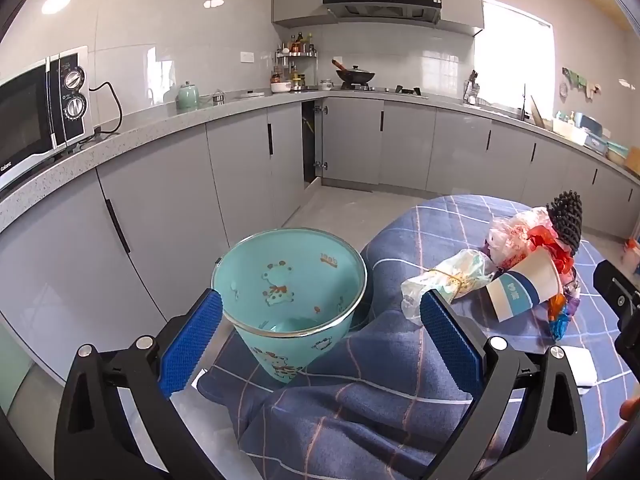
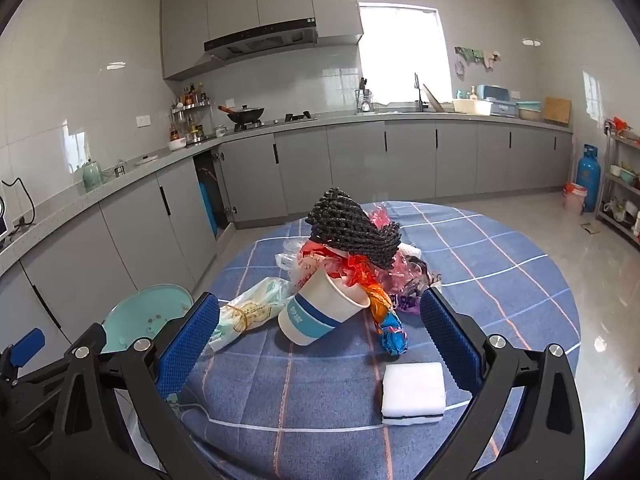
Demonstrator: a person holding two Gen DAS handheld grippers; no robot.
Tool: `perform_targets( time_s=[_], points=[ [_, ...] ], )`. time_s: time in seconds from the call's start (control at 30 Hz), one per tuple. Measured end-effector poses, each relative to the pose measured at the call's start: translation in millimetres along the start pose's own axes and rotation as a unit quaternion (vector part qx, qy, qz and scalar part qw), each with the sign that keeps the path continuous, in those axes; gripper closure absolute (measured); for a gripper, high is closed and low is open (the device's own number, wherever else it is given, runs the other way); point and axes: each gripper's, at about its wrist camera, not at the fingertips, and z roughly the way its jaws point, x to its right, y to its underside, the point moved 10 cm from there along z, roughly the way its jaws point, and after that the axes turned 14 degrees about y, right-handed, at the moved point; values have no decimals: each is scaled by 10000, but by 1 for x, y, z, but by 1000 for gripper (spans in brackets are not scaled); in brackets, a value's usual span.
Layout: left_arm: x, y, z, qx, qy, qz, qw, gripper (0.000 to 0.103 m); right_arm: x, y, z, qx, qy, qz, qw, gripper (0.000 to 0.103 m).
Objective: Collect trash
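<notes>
On the blue checked tablecloth (image 2: 500, 264), one paper cup (image 2: 320, 312), one black foam net (image 2: 354, 232), one tied clear plastic bag (image 2: 248, 312) and one white sponge (image 2: 414, 392) are counted. Several crumpled coloured wrappers (image 2: 394, 334) are seen, their number not being clear. One turquoise bin (image 1: 288, 300) is counted, and two grippers, left (image 1: 320, 340) and right (image 2: 320, 344).

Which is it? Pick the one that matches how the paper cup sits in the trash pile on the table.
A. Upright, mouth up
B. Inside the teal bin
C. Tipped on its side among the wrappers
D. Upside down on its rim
C. The paper cup lies tipped over on the blue checked tablecloth against the wrappers, its open mouth facing them; the teal bin stands apart, at the table edge.
</notes>
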Motion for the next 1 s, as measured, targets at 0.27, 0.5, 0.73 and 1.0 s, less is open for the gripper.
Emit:
perform_targets(
  time_s=[0.27, 0.5, 0.73, 1.0],
  points=[
    [10, 6, 1, -96, 47, 164, 9998, 6, 0, 3, 4, -81, 37, -108, 9999, 4],
    [12, 7, 2, -139, 61, 184, 9997, 6, 8, 3, 10, -126, 87, 16, 9999, 4],
    [13, 7, 2, -141, 56, 202, 9997, 6, 6, 3, 8, -105, 74, 0, 9999, 4],
    [13, 7, 2, -135, 60, 213, 9997, 6, 5, 5, 9, -126, 63, -9, 9999, 4]
  ],
)
